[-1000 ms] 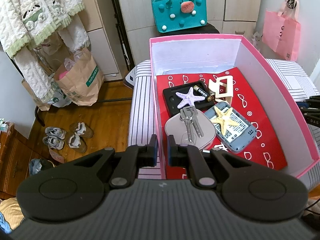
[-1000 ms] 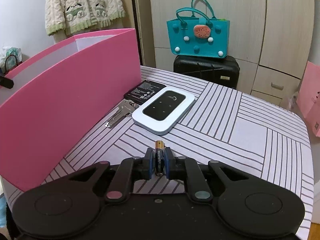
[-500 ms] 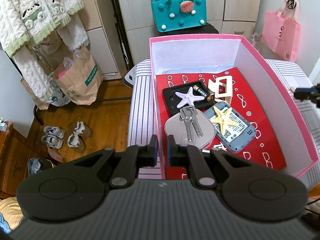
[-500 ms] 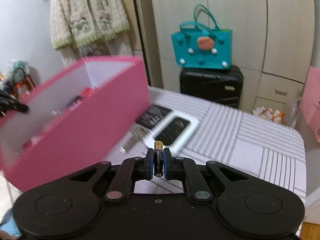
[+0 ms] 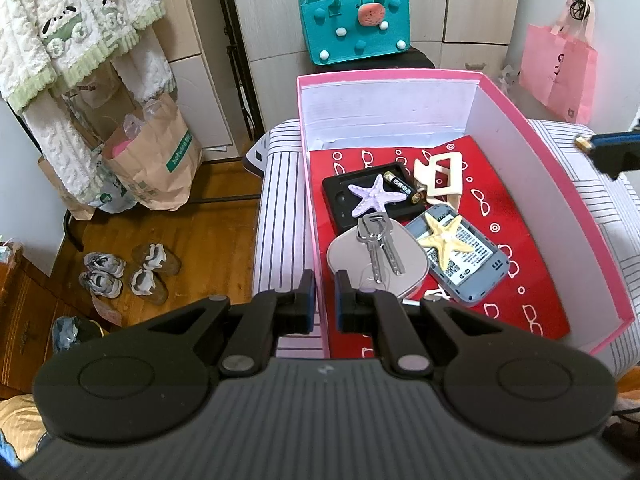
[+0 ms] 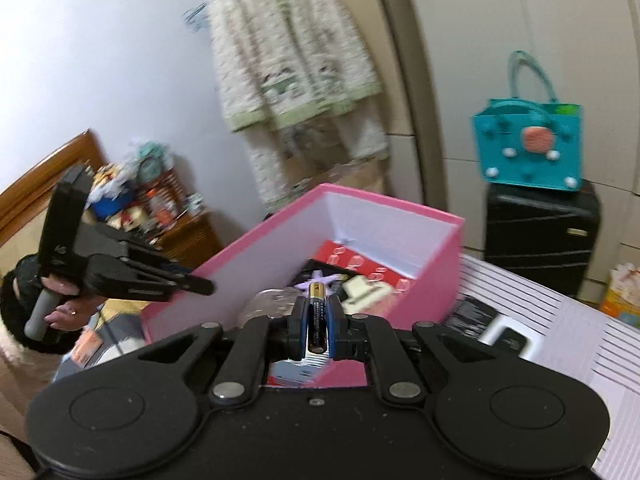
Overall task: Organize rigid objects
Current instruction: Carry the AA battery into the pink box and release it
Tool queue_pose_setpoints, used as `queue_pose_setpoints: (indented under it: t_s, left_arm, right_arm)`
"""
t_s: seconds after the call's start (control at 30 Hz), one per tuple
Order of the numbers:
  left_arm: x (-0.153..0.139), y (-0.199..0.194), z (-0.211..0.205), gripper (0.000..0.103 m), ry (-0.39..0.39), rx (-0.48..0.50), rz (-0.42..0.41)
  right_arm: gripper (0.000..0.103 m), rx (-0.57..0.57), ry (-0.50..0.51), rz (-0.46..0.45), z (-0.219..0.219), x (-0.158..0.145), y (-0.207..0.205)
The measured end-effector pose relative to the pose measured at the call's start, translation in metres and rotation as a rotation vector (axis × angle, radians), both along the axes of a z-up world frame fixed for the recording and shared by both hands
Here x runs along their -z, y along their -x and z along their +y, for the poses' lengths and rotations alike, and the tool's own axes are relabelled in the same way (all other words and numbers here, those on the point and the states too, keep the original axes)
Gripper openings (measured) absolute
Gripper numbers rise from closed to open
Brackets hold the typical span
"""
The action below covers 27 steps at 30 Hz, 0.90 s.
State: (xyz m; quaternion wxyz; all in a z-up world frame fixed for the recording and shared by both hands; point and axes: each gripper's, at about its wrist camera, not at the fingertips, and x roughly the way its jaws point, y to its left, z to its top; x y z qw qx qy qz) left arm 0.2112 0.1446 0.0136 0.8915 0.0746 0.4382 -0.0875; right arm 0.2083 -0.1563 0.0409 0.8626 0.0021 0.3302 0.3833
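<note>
My right gripper [image 6: 316, 309] is shut on a black AA battery [image 6: 316, 332] and hangs above the right wall of the pink box [image 6: 424, 256]. From the left wrist its tip [image 5: 612, 148] shows at the right edge, past that wall. My left gripper [image 5: 322, 300] is shut on the box's left wall [image 5: 310, 208] near the front corner. On the red lining lie a black case [image 5: 344, 204], a purple starfish [image 5: 374, 198], another battery [image 5: 402, 188], a cream clip [image 5: 440, 176], keys [image 5: 378, 248] and a yellow starfish [image 5: 442, 236].
The box stands on a striped table [image 6: 580, 344]. Right of the box lie a white router [image 6: 508, 336] and a black flat pack [image 6: 468, 312]. A teal bag [image 6: 528, 148] sits on a black suitcase [image 6: 540, 232] behind. Shoes [image 5: 128, 272] and paper bags [image 5: 152, 160] are on the floor.
My right gripper has lifted the battery off the table and swung left toward the box, so the box's inside now shows. The left gripper has stayed on the wall.
</note>
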Motion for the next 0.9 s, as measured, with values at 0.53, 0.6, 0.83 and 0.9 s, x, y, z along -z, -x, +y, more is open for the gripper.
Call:
queue_pose_setpoints:
  t_s: [0.53, 0.6, 0.83, 0.9]
  left_arm:
    - [0.001, 0.0, 0.002, 0.007, 0.012, 0.012, 0.004]
    - [0.002, 0.0, 0.003, 0.007, 0.014, 0.013, 0.003]
    - [0.002, 0.002, 0.004, 0.007, 0.015, 0.015, -0.002]
    - [0.002, 0.002, 0.005, 0.007, 0.018, 0.013, -0.004]
  right_arm:
    - [0.011, -0.126, 0.183, 0.134, 0.075, 0.034, -0.061]
    - [0.011, -0.15, 0.207, 0.149, 0.078, 0.039, -0.058]
    - [0.011, -0.211, 0.3, 0.136, 0.083, 0.051, -0.043]
    - [0.012, -0.221, 0.289, 0.145, 0.082, 0.052, -0.041]
